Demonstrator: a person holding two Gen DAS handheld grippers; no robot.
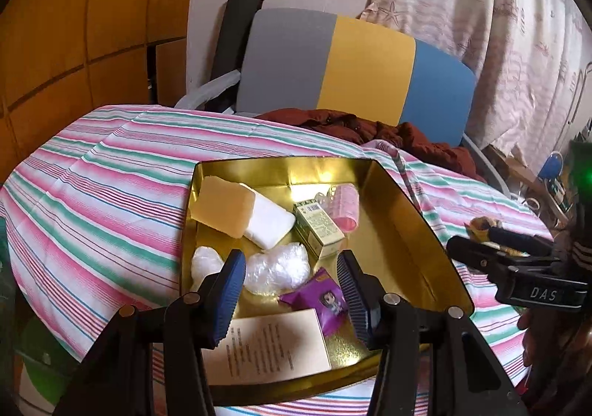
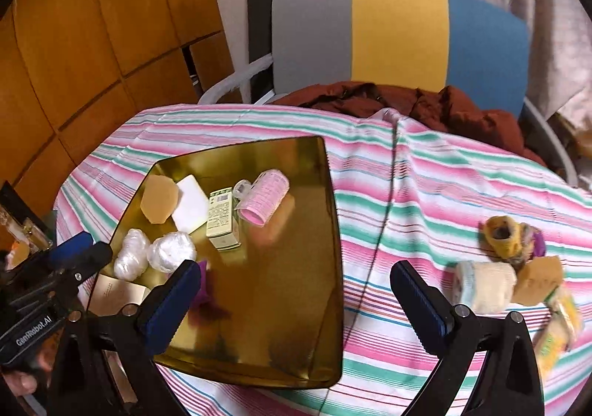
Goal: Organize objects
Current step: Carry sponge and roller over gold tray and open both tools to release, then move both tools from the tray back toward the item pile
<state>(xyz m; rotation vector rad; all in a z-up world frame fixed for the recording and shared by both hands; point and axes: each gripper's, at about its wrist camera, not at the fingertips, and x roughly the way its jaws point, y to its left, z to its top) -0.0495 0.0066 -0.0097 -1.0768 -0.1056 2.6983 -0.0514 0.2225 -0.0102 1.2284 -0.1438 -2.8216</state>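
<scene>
Here, shiny gold tin tray (image 2: 296, 342), crinkled plastic bundles (image 2: 171, 251), ribbed pink roller (image 2: 263, 196)

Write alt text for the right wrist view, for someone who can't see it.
The open right gripper hovers empty over a gold tray on a striped tablecloth. The tray's left side holds soaps, a small box and a pink roller; loose items lie right.

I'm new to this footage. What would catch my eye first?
The shiny gold tray on the striped tablecloth, its left half holding soaps, a small box and a pink roller. Behind the table stands a grey, yellow and blue chair; more items cluster right of the tray.
</scene>
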